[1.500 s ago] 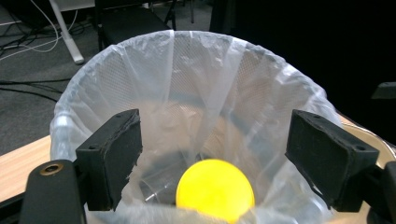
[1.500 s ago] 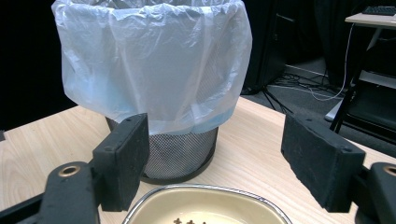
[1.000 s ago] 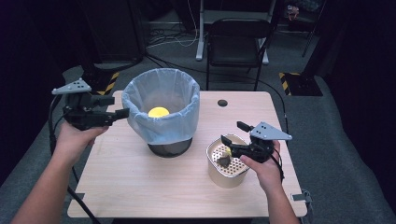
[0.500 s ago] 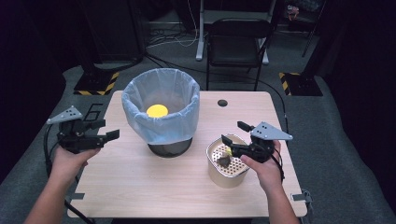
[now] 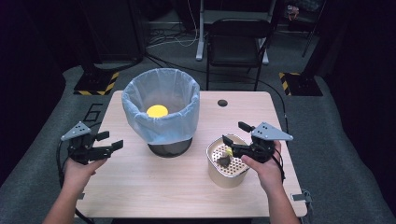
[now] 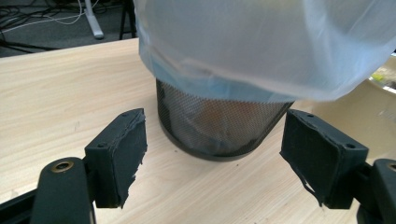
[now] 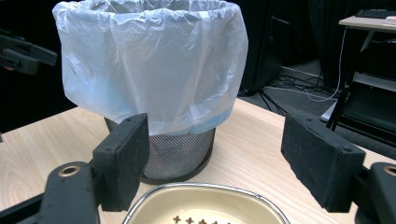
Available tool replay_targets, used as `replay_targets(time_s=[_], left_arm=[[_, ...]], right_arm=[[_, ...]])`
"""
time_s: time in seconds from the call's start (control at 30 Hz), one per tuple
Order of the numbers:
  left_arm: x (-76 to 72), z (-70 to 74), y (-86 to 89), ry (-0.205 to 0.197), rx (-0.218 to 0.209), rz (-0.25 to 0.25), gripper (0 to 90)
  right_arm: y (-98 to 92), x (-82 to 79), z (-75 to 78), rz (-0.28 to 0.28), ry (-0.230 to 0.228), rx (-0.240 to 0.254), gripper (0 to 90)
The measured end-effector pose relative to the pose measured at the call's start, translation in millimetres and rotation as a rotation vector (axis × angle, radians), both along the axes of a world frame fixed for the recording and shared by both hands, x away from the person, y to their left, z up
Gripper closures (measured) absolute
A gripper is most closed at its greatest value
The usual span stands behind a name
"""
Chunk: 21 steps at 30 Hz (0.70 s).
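On the wooden table (image 5: 140, 186) stands a black mesh waste bin (image 5: 169, 148) lined with a pale blue plastic bag (image 5: 161, 116), and a yellow round thing (image 5: 157, 111) lies down inside the bag. The left gripper (image 5: 112, 141) sits at the left edge of the table, level with the foot of the bin and a little apart from it, pointing toward it. Its jaws have just been closing, yet in the left gripper view they stand apart with nothing between them but the bare tabletop, the mesh bin (image 6: 219, 126) and the bag's overhang (image 6: 261, 46) farther off, so this claw is open and holds nothing. The right gripper (image 5: 235, 134) hovers over the rim of a cream-coloured container (image 5: 229, 175) with a perforated insert, which stands on the table to the right of the bin and near it. Two small scraps (image 5: 226, 157), one yellowish and one dark, lie on the insert just beneath the jaw tips. In the right gripper view the jaws stand wide apart, empty, above the container's rim (image 7: 205, 191), looking across at the bagged bin (image 7: 154, 70); this claw is open too.
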<state>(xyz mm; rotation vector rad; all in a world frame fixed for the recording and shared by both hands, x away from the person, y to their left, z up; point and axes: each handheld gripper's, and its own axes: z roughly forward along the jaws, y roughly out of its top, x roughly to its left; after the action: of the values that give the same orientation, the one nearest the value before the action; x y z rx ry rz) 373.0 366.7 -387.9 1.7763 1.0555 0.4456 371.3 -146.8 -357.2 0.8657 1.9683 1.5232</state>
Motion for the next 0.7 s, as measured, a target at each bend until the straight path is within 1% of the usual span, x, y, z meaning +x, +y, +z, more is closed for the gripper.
replay_targets(time_s=[0.03, 0.23, 0.3, 0.43, 0.47, 0.53, 0.57, 0.6, 0.7], left_arm=[[-0.3, -4.0, -0.6, -0.005, 0.002, 0.003, 22.5], [-3.6, -24.7, -3.2, 0.000, 0.013, 0.007, 23.2], [-6.2, -31.2, -3.5, 0.010, 0.013, 0.002, 23.3], [-10.3, -44.6, -3.8, -0.001, 0.034, 0.005, 23.3], [-11.8, -48.6, -3.3, 0.002, 0.039, 0.004, 23.3], [-13.8, -57.0, -2.4, 0.016, 0.024, 0.004, 23.2], [-15.2, -62.9, -1.2, 0.018, 0.021, 0.012, 23.0], [-15.8, -65.3, -0.5, 0.022, 0.019, 0.012, 22.7], [-18.4, -74.3, 1.6, 0.017, 0.018, 0.026, 22.8]], right_arm=[[-0.5, 0.2, -0.2, 0.001, 0.000, -0.002, 23.4], [-3.3, 0.3, -0.9, -0.009, 0.002, 0.000, 23.4], [-4.3, 0.5, -1.0, -0.012, 0.002, -0.001, 23.4], [-5.5, 0.7, -1.6, -0.017, 0.010, 0.005, 23.4], [-6.0, 1.2, -1.8, -0.017, 0.003, 0.001, 23.5], [-6.4, 1.6, -2.4, -0.018, 0.004, -0.005, 23.5], [-6.5, 1.6, -2.5, -0.019, 0.005, -0.005, 23.4], [-6.9, 1.5, -2.9, -0.022, 0.007, -0.003, 23.4], [-7.4, 1.5, -3.4, -0.025, 0.009, -0.004, 23.4]])
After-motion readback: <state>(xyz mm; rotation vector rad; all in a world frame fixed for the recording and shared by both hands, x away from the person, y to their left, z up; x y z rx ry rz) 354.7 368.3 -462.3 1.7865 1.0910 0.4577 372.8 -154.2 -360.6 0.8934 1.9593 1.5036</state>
